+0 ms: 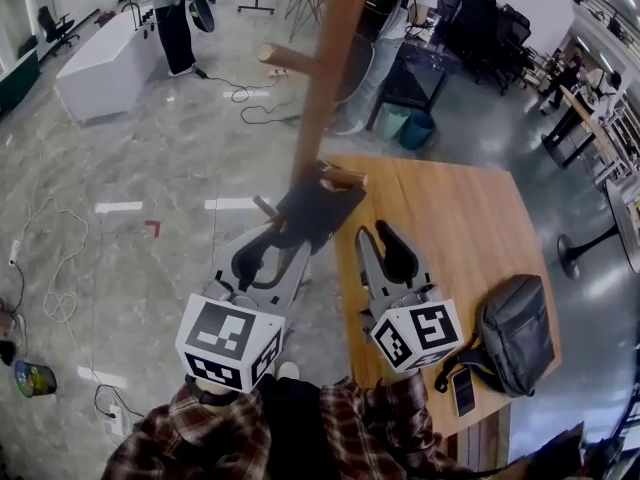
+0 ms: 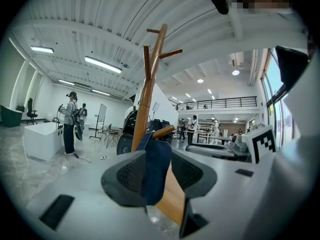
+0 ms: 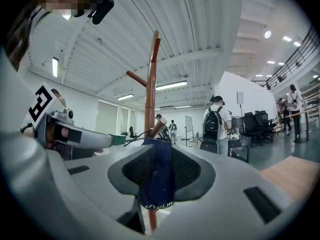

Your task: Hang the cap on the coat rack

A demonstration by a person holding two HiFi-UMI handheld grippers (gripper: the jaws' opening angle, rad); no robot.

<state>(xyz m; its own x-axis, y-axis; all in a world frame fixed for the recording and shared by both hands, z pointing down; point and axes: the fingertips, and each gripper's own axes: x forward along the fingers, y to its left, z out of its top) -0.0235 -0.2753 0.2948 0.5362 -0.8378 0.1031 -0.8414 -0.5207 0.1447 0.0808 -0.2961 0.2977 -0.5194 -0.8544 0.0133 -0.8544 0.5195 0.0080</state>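
The wooden coat rack [image 1: 325,78] rises in front of me, beside the table's left edge. A dark blue cap [image 1: 318,211] hangs on a short lower peg [image 1: 343,177]. My left gripper [image 1: 275,238] is open, its fingertips at the cap's lower left edge; in the left gripper view the cap [image 2: 157,169] hangs in the gap between the pads, which do not press on it. My right gripper [image 1: 375,236] is open and empty, just right of the cap. In the right gripper view the cap [image 3: 157,176] shows beyond the jaws, under the peg [image 3: 157,128].
A wooden table [image 1: 470,228] lies to the right with a grey backpack [image 1: 515,333] and a phone [image 1: 464,391] near its front. Cables [image 1: 60,288] trail over the floor at left. People [image 1: 175,18] stand by a white counter [image 1: 105,63] farther back.
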